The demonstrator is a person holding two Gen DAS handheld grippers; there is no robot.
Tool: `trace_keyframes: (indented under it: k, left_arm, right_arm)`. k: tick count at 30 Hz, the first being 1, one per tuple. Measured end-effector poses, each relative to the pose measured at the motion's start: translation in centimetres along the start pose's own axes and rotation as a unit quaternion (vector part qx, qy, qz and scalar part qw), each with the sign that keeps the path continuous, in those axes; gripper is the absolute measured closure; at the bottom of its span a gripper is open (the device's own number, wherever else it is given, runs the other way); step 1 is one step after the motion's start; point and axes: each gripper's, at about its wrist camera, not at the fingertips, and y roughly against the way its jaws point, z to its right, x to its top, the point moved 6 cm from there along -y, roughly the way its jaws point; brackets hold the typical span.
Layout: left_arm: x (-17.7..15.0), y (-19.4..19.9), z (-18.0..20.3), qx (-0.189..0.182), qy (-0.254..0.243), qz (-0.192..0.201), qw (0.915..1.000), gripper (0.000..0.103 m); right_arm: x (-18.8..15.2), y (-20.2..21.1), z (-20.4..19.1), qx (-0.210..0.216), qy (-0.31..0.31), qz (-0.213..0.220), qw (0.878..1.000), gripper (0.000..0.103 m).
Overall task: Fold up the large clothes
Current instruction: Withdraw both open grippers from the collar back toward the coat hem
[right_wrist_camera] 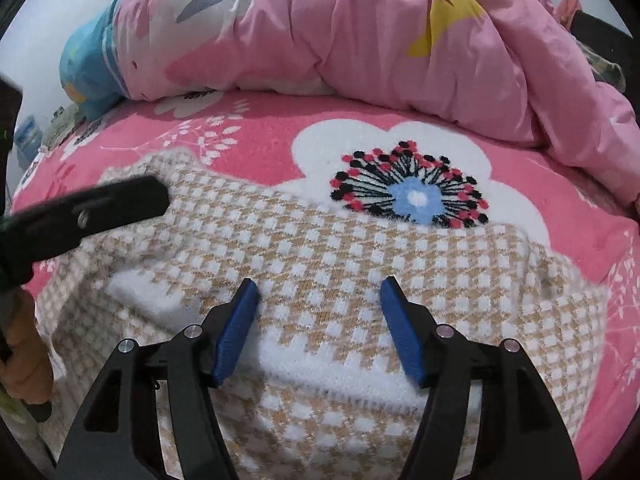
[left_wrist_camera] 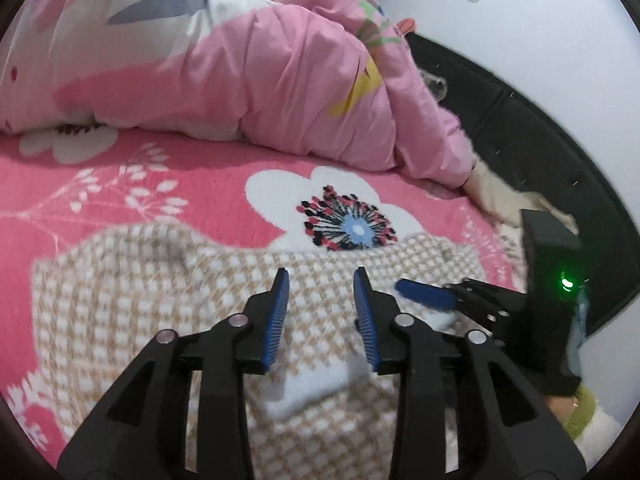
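A beige-and-white checked knit garment (left_wrist_camera: 140, 300) (right_wrist_camera: 320, 240) lies spread on the pink flowered bed sheet (left_wrist_camera: 160, 192) (right_wrist_camera: 260, 136). A white knitted band (left_wrist_camera: 320, 384) (right_wrist_camera: 340, 356) of it lies folded over on top. My left gripper (left_wrist_camera: 321, 278) hovers over the garment, its blue pads apart with nothing between them. My right gripper (right_wrist_camera: 320, 285) stands open wider above the same cloth, also holding nothing. In the left wrist view the right gripper (left_wrist_camera: 424, 294) comes in from the right. In the right wrist view the left gripper's black finger (right_wrist_camera: 120, 196) reaches in from the left.
A bunched pink quilt (left_wrist_camera: 260, 72) (right_wrist_camera: 360, 40) fills the back of the bed. A dark padded bed frame (left_wrist_camera: 520, 120) curves along the right below a white wall. A cream cloth (left_wrist_camera: 500, 196) lies by the frame. A blue pillow (right_wrist_camera: 88, 68) sits at the far left.
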Motion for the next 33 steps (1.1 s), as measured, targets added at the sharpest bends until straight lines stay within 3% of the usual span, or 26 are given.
trace_keyframes:
  k: [3,5,10,13,18,22,26,30,33]
  left_arm:
    - [-1.7,-3.2,-0.9,0.028,0.004,-0.053,0.9982,0.071]
    - [-2.2,-3.1,-0.8,0.017,0.000,-0.028,0.9995,0.071]
    - [-1.9,-3.9,0.1,0.020,-0.006,-0.026,0.9995,0.071]
    - [-1.7,-4.4,0.8,0.025,-0.011,-0.024,0.9993,0.071]
    - [-1.5,-4.6,1.0,0.028,-0.013,-0.026,0.9992,0.071]
    - [-1.8,-3.7,1.4,0.041,-0.036,-0.019,0.9983,0.071]
    - [-2.3,-3.1,1.4,0.048,-0.051,-0.017,0.9974,0.070]
    - [-2.4,-2.8,0.8,0.061,-0.048,-0.026,0.9966,0.070]
    - [-2.4,-1.1,0.8,0.072,-0.033,-0.030,0.9964,0.067]
  right_arm:
    - [-0.5,0.3,0.1,0.004,0.008,-0.002,1.000,0.039]
    - [-1.0,0.7,0.3,0.004,0.014,-0.002,1.000,0.038]
    - [-1.6,3.1,1.3,-0.022,0.017,-0.013,1.000,0.035]
    - [-0.8,4.6,2.4,-0.026,-0.008,0.009,1.000,0.033]
    - [-1.9,0.8,4.0,-0.026,-0.030,-0.021,0.999,0.032]
    - [-1.5,2.1,3.3,-0.043,-0.029,-0.022,0.998,0.032]
    - [-0.3,3.6,3.2,-0.043,-0.038,0.011,0.998,0.032]
    - [-1.9,0.1,4.2,-0.052,-0.043,-0.023,0.997,0.031]
    - [-1.5,2.4,3.6,-0.066,-0.050,-0.025,0.996,0.031]
